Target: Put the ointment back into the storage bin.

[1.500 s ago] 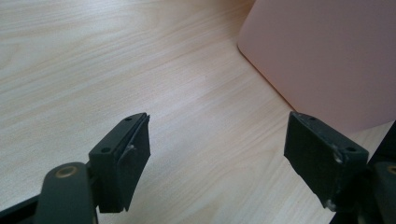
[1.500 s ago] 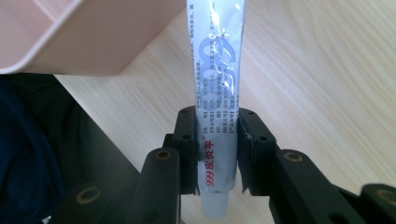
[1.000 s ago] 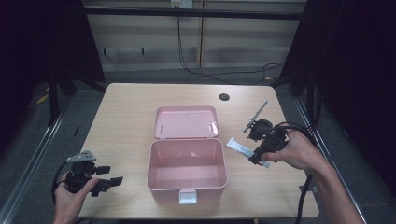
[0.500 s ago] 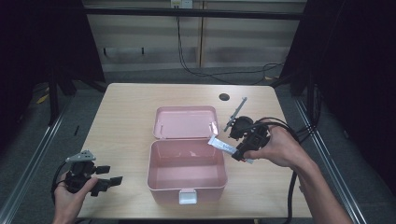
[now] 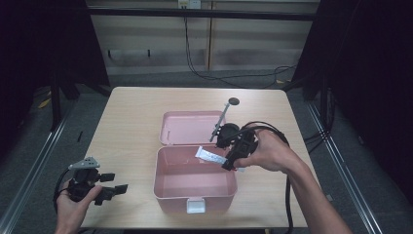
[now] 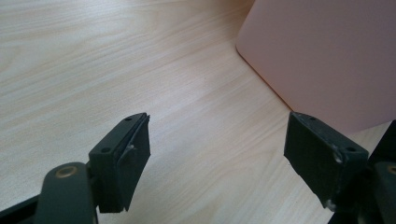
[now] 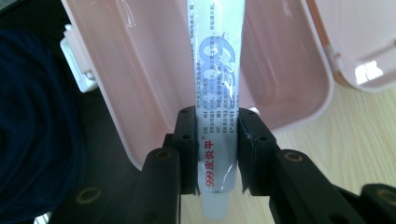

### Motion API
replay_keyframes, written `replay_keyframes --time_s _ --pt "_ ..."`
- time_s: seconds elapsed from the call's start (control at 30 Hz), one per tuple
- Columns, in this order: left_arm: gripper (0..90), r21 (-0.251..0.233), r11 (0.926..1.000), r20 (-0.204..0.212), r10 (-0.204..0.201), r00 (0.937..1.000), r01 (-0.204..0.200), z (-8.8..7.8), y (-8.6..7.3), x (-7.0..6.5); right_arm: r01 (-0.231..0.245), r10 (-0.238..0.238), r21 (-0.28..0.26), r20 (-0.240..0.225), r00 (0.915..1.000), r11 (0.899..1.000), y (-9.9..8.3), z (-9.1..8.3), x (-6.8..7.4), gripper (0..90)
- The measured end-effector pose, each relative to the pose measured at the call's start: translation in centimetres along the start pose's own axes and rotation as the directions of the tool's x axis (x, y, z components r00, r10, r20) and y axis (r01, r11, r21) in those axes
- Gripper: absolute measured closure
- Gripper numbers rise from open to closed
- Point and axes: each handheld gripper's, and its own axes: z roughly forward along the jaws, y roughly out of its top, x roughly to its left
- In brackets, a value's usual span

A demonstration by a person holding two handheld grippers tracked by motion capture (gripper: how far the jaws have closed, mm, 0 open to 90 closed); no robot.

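The box (image 5: 195, 187) is pale pink inside and out, lid (image 5: 187, 127) too, with a whitish latch (image 5: 196, 206) on its near wall. The tube (image 7: 215, 93) is white with blue "999" figures, small dark print and red characters near its cap end. Both grippers, left (image 5: 111, 189) and right (image 5: 229, 159), are black. The table (image 5: 131, 122) is light wood with fine grain.
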Motion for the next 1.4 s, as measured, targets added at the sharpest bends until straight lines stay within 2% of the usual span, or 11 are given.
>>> replay_keyframes --time_s 0.47,0.73,0.77,0.8,0.87,0.93,1.2,1.4 --pt "22.6 -0.004 1.0000 -0.001 -0.001 1.0000 0.001 0.0 0.0 0.0 0.087 -0.086 0.027 -0.036 0.9957 0.996 3.0 1.8 1.2 72.0" --pt "22.1 -0.007 1.0000 -0.004 0.000 1.0000 0.000 -0.1 0.0 0.0 0.099 -0.096 0.041 -0.069 0.9930 0.994 3.9 3.3 1.6 72.0" --pt "22.1 -0.008 1.0000 -0.004 0.000 1.0000 0.000 -0.1 0.0 0.0 0.113 -0.110 0.039 -0.071 0.9913 0.993 4.0 3.5 1.6 72.0" --pt "22.1 -0.007 1.0000 -0.004 0.001 1.0000 -0.001 -0.1 0.0 0.0 0.105 -0.102 0.042 -0.077 0.9918 0.994 4.0 3.7 1.8 71.9" --pt "22.1 -0.006 1.0000 -0.005 0.000 1.0000 0.000 -0.1 0.0 0.0 0.126 -0.122 0.044 -0.084 0.9890 0.991 4.2 4.2 1.8 72.0" --pt "22.1 -0.006 1.0000 -0.004 0.001 1.0000 -0.001 -0.1 0.0 0.0 0.121 -0.116 0.060 -0.091 0.9891 0.991 4.4 4.5 2.0 72.0" --pt "22.1 -0.004 1.0000 -0.006 0.001 1.0000 -0.001 -0.1 0.0 0.0 0.170 -0.161 0.076 -0.117 0.9801 0.983 5.0 6.0 2.3 72.0" --pt "22.1 -0.005 1.0000 -0.004 -0.002 1.0000 0.002 0.0 0.0 0.0 0.188 -0.172 0.102 -0.145 0.9743 0.977 5.3 7.3 2.5 71.9"
